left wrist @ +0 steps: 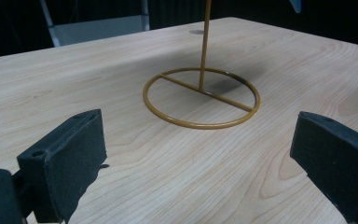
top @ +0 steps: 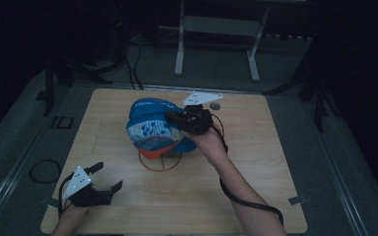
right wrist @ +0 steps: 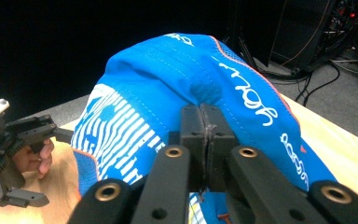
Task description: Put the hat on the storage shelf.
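At the centre of the high view we see our right gripper pinching the blue cap, its jaws pressed together on a fold of fabric, as the right gripper view confirms. The cap hangs over the wire stand, whose ring base rests on the table. At lower left our left gripper has its jaws wide apart, holding nothing, near the table's front edge.

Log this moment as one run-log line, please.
right claw: shut on blue cap | left claw: open, idle | wire stand: under cap
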The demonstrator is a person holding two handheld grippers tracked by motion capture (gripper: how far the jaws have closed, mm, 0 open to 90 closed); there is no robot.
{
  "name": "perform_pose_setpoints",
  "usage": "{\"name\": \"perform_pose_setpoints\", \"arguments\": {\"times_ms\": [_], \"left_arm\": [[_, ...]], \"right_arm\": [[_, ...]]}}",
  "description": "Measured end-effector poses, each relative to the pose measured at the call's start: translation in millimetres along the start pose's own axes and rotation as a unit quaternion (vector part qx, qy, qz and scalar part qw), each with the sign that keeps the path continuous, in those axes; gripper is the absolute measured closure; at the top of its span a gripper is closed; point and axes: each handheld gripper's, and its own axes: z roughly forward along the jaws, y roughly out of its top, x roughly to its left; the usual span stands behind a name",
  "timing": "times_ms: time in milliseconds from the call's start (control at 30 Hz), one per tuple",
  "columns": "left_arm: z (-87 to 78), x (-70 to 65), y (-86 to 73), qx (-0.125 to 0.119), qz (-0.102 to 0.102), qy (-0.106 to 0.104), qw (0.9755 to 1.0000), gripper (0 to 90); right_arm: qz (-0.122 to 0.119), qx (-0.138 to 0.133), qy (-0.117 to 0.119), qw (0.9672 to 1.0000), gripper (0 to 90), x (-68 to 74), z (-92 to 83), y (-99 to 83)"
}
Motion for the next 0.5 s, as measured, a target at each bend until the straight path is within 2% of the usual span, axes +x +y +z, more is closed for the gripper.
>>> {"name": "perform_pose_setpoints", "arguments": {"times_ms": [100, 233, 500], "left_arm": [[0.2, 0.6, -0.6, -0.001, -0.003, -0.002, 1.0, 3.8], [-1.0, 0.8, -0.9, -0.004, -0.005, -0.003, 1.0, 3.8], [-0.7, 1.3, -1.8, -0.006, -0.008, -0.007, 0.9999, 3.8]], "right_arm": [[0.0, -0.001, -0.002, 1.0, 87.4, -0.8, 1.4, 0.0], [0.01, -0.003, 0.016, 0.9998, 80.8, -1.6, 3.2, -1.3], [0.006, -0.002, 0.027, 0.9996, 75.0, -0.4, -0.8, -9.3]]}}
